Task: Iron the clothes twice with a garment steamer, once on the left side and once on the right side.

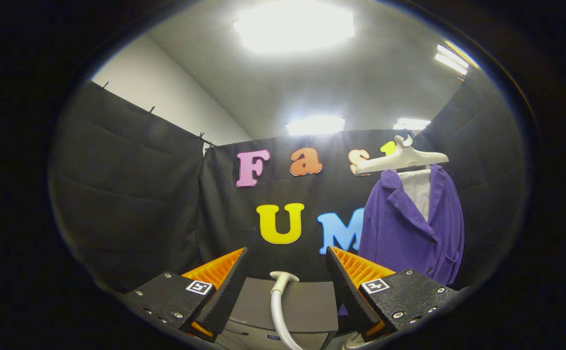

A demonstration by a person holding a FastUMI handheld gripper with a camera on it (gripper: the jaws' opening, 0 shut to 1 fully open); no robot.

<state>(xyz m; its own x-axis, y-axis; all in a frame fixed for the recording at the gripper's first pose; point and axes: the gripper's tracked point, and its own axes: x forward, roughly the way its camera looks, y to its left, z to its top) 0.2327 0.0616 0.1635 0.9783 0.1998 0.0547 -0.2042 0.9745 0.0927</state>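
Observation:
A purple jacket [412,228] with a white lining hangs on a pale hanger [402,159], ahead of my right finger and off to its right, against the booth wall. My gripper [287,257] stands open, its orange-faced fingers [217,272] spread wide with nothing pressed between them. Low between the fingers, a white steamer hose [277,306] rises from a grey steamer base [307,306] and ends in a small white fitting. The steamer's head is not seen.
Black cloth walls close the booth on the left, the back and the right. Bright ceiling lights [295,24] shine overhead. The room between my fingers and the back cloth holds just the steamer base.

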